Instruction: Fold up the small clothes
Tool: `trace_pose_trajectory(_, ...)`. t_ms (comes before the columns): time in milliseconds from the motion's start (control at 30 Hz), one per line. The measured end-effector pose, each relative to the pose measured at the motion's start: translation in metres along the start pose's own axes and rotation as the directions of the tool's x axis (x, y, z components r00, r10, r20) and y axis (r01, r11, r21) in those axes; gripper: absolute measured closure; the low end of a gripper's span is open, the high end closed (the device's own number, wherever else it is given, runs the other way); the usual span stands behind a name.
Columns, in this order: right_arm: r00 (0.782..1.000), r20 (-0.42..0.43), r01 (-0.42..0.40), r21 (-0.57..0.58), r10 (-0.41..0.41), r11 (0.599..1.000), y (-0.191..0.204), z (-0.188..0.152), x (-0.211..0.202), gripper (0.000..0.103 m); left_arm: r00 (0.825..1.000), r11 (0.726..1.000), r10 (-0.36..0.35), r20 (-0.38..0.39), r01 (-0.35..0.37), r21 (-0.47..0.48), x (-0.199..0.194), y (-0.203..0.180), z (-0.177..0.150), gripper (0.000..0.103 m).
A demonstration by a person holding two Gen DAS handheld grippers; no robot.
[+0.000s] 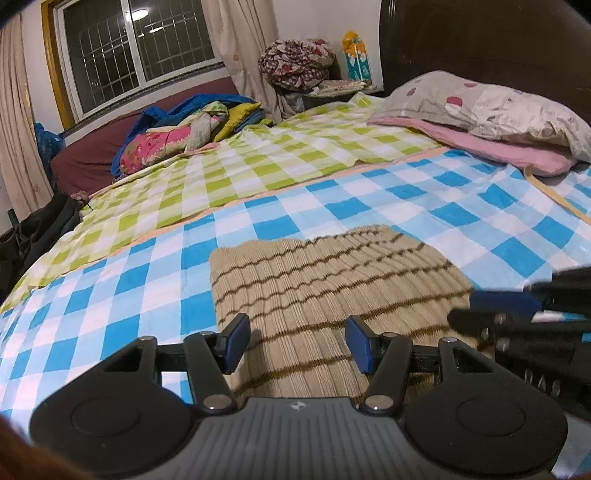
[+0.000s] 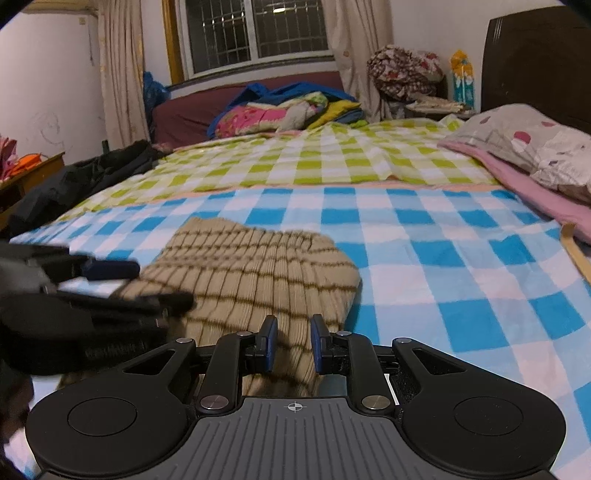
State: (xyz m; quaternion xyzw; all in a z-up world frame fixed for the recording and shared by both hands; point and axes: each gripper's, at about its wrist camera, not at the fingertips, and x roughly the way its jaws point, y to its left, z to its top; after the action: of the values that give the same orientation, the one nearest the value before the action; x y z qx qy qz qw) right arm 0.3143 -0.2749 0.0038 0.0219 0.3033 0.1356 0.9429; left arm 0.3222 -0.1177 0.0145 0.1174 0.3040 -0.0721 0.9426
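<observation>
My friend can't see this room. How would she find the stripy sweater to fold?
Start at the big bed and go to its blue-and-white checked blanket. The sweater lies flat on that, right in front of both grippers. It is the only beige ribbed knit with thin brown stripes; everything around it is checks.

1. A home bedroom is shown, filled by a wide bed [image 2: 424, 258] spread with a blue and green checked sheet.
2. Pillows [image 1: 491, 107] are laid against a dark wooden headboard [image 1: 491, 40].
3. A barred window [image 2: 255, 29] is flanked by curtains [image 2: 120, 70].
4. Bundled bedding [image 2: 291, 110] is heaped at the far side.
</observation>
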Motion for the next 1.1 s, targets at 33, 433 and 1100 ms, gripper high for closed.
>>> trace_pose_trajectory(33,1.000,-0.004,-0.002,-0.006,0.002,1.000,0.000,-0.003,0.001,0.085,1.000,1.000,0.000,0.005,0.000,-0.005,0.000,0.001,0.001,0.042)
trace_pose_trajectory(433,0.999,-0.032,-0.016,0.010,0.016,1.000,-0.009,-0.010,0.007,0.085,1.000,1.000,-0.015,-0.023,0.015,0.004,0.015,-0.001,0.004,0.040)
trace_pose_trajectory(1100,0.996,-0.056,-0.065,0.018,0.066,0.998,-0.009,-0.009,0.001,0.082,0.999,0.996,-0.032,-0.027,0.030,-0.080,-0.041,0.028,-0.048,0.039)
